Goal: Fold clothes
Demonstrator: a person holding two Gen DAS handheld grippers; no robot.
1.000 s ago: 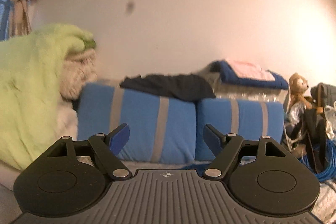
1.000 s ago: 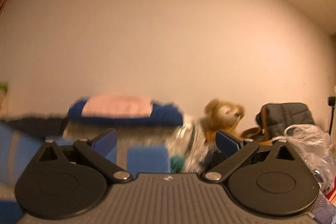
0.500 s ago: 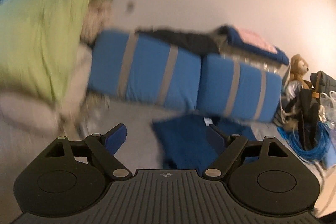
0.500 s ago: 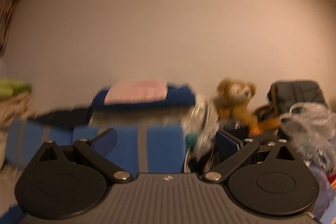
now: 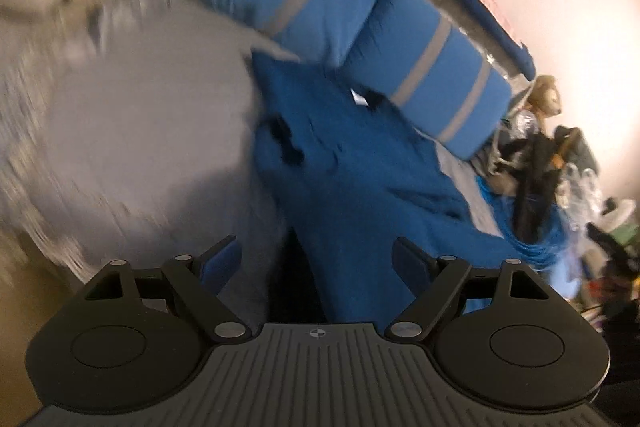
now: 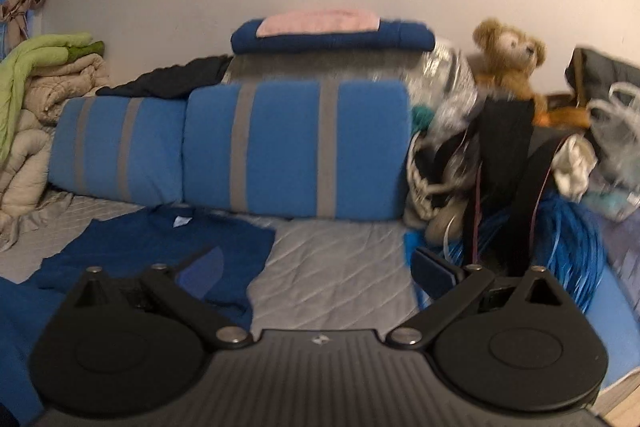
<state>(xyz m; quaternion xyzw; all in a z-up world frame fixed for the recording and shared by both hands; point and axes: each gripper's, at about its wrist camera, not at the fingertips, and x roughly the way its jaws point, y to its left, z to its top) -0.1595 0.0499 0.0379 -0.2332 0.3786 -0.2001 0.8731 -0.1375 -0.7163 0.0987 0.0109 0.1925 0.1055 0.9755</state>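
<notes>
Left gripper [image 5: 318, 259] and right gripper [image 6: 316, 269]: we note both spread wide, empty, above blue shirt [image 5: 352, 163] on bed [image 6: 332, 263].

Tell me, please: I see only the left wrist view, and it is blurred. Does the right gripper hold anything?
Observer: No. The right gripper is open and empty, over the grey quilted bed cover.
Operator: Where is the dark blue T-shirt from it?
Observer: The dark blue T-shirt lies flat beneath its left finger; beneath the right finger the cover is bare.
Operator: What is the blur at my upper left?
Observer: A light green blanket draped over a folded beige quilt.
</notes>
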